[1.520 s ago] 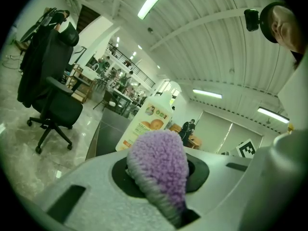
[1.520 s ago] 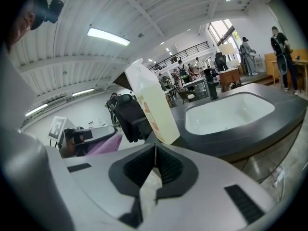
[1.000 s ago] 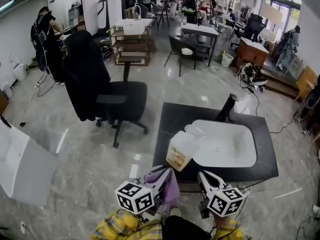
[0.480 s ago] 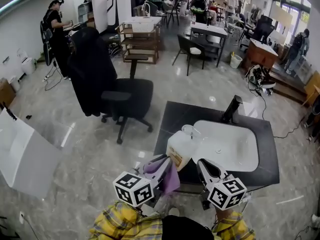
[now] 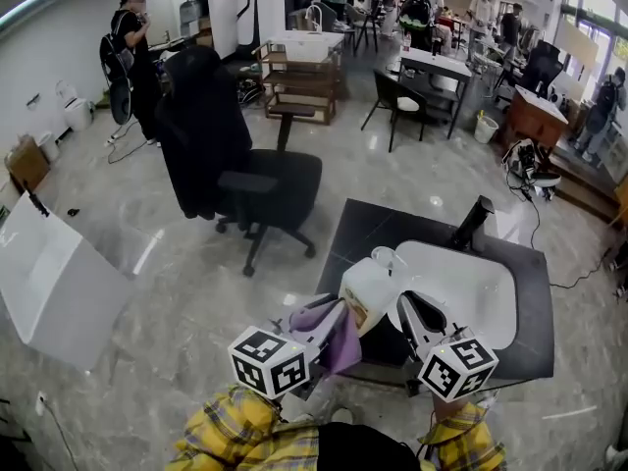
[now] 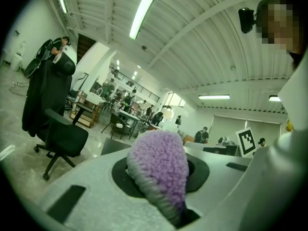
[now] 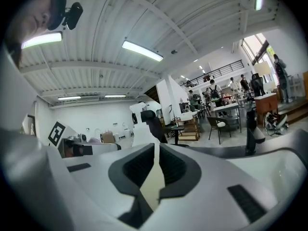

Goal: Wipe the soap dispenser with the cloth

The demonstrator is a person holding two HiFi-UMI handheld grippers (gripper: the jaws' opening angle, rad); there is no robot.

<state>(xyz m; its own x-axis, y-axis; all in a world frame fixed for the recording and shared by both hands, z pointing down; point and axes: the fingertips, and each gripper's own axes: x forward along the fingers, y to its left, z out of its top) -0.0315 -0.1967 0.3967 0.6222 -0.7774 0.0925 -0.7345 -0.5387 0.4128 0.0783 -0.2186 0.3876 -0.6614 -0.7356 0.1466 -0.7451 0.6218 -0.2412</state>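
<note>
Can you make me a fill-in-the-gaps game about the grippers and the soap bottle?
1. The left gripper holds a ____ cloth.
2. The right gripper's jaws are ____, with nothing held.
3. In the head view, the dispenser stands at the ____ edge of the sink.
4. The faucet behind the sink is ____ in colour.

Missing words: purple; shut; left; black.
</note>
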